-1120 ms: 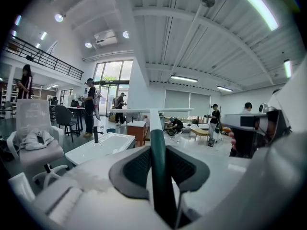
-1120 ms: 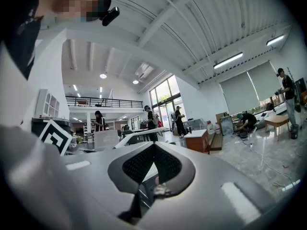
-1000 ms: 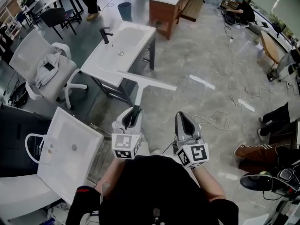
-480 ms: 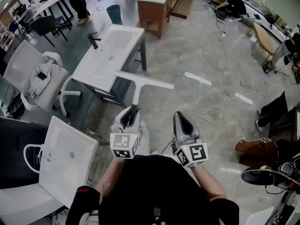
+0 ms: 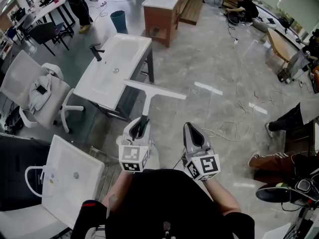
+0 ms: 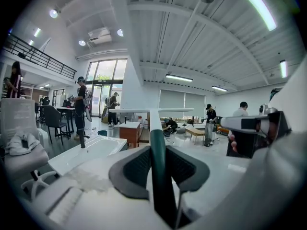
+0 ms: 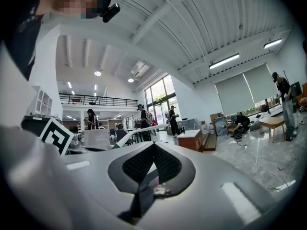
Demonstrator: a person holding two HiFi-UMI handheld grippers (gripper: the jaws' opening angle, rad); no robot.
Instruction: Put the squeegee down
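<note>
Since a second earlier, the white rectangular basin (image 5: 124, 59) on its dark frame had slid left and slightly down in the head view. The brown wooden cabinet (image 5: 158, 20) at the top of the frame had drifted left as well. Both of my tools had kept nearly the same spots in the lower middle of the frame.

My left tool (image 5: 139, 128) was clamped on the dark green grip of the white T-shaped squeegee (image 5: 148, 105). In the left gripper view the grip ran straight out between the two pads, which pressed it from both sides. The squeegee was held up in the air, not resting on anything. Its white blade crossed the middle of the head view. The blade's left end overlapped the basin's right-hand edge in the picture, and the rest lay over the grey marbled floor (image 5: 209, 59).

My right tool (image 5: 192, 129) sat just right of the left one, apart from it and from the squeegee. Its jaws were closed together with nothing between them.

A black tap (image 5: 95, 51) stood at the basin's left rim. A white office chair (image 5: 20, 76) was at the left edge of the frame, and a second white basin (image 5: 84, 183) lay at the lower left.
</note>
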